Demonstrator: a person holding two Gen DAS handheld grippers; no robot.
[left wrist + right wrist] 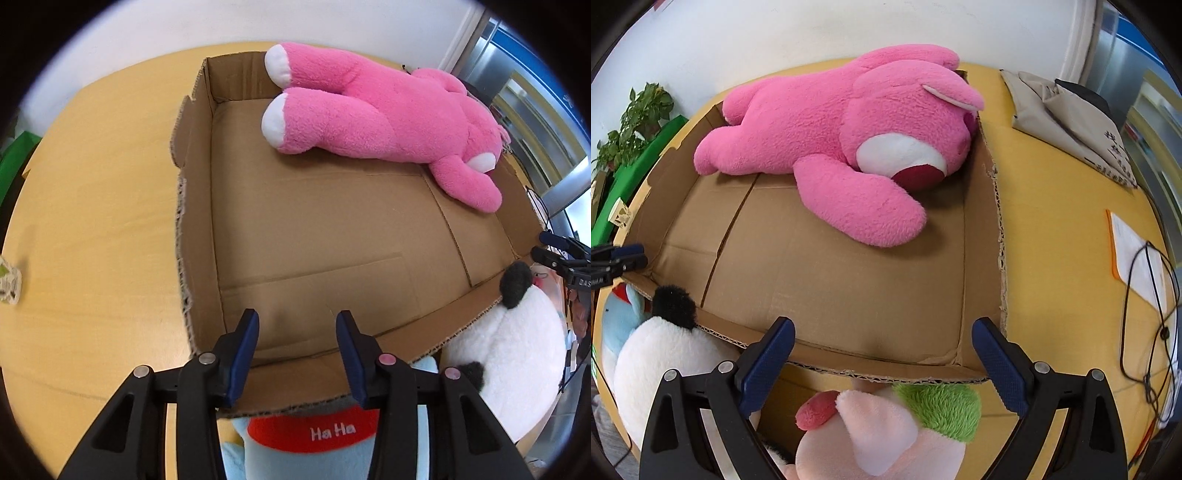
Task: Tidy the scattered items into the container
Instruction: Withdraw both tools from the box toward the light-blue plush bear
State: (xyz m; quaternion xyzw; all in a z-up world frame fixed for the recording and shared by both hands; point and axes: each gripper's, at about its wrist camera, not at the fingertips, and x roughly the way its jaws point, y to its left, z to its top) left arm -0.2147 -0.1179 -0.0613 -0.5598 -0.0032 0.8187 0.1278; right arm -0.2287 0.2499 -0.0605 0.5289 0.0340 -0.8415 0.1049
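Cardboard box (314,236), shallow and open-topped with ragged cut edges, is set on a yellow table (92,221). A pink bear (849,147) is laid face down along its far side. A blue toy (314,443) with a red "Ha Ha" band is seen under the left gripper (297,354), whose jaws are parted and empty. A pink-and-green toy (886,435) is seen below the right gripper (882,365), spread wide. A white toy (506,362) is propped against the near wall.

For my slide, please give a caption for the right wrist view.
Open right claw above a pale pink toy, facing the box with the pink bear inside.
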